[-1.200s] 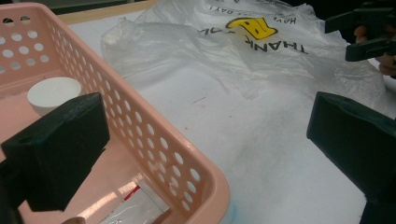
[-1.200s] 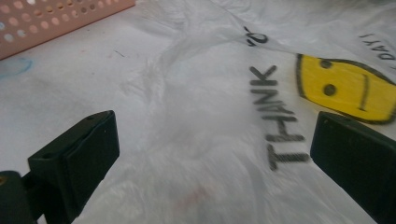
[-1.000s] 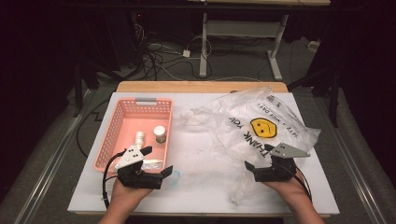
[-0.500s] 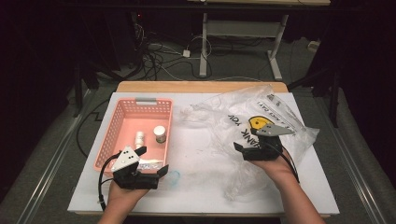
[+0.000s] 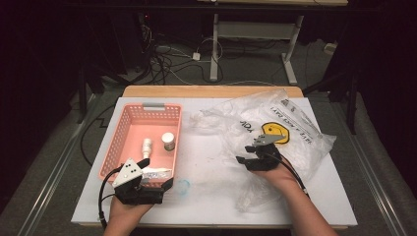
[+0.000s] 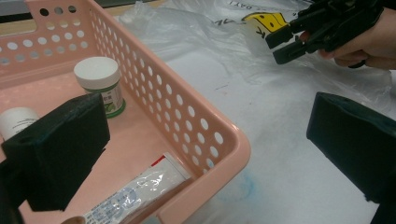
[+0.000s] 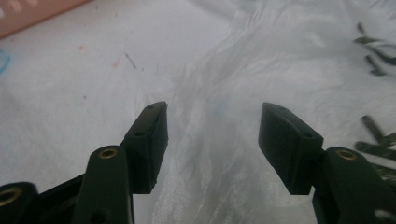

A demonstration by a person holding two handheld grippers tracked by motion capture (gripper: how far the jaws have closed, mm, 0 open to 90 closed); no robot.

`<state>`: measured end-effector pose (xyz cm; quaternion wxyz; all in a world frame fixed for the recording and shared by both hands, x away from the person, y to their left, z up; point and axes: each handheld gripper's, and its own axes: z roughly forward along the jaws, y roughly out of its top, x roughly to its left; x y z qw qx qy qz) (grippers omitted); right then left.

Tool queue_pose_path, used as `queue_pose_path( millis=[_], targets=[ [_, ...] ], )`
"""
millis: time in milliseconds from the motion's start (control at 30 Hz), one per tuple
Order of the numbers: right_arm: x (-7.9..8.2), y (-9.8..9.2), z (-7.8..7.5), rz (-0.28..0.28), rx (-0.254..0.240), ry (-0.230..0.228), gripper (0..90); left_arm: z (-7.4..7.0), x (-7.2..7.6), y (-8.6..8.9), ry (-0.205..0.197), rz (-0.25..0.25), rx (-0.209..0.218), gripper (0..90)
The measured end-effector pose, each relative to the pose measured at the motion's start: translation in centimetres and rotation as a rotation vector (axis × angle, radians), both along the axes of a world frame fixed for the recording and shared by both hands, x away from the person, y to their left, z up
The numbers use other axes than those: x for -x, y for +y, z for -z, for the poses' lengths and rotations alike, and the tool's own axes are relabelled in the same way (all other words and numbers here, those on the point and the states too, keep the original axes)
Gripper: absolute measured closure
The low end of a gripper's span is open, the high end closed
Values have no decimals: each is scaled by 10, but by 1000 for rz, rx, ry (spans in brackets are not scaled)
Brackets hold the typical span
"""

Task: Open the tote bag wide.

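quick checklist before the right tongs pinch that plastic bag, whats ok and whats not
1. Right tongs open: ok, the jaws stand wide apart.
2. Plastic bag between the jaws: ok, a crinkled ridge of film runs up through the gap.
3. Film already pinched: not ok, the jaws do not yet close on it.
4. Left tongs out of the way: ok, open and straddling the near corner of the pink basket, well apart from the bag.
5. Basket contents settled: ok, the white-capped jar, a second white container and the tube lie inside.
6. Bag empty: cannot tell, the film is crumpled and printed.
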<state>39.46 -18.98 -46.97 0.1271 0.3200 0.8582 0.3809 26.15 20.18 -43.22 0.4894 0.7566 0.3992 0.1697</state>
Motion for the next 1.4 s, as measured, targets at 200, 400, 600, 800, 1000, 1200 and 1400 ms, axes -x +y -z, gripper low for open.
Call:
queue_pose_path(
  millis=[200,400,600,800,1000,1200,1400],
  targets=[
    [3,4,8,-4,64,-6,508,0,4,5,-2,-7,1,0],
    [1,0,10,7,71,-8,672,-1,5,7,-5,-7,0,0],
    [3,0,7,1,46,-12,749,-1,4,6,-3,-3,-4,0],
    [4,-2,4,2,36,-16,749,-1,4,5,-2,0,-6,0],
    [7,0,1,-21,12,-29,746,-1,5,6,-4,-5,-5,0],
    [7,5,5,-38,40,-26,772,-1,5,5,-4,-5,-7,0],
    [4,7,11,-29,82,-16,900,-1,5,5,-4,-3,-9,0]
  ],
)
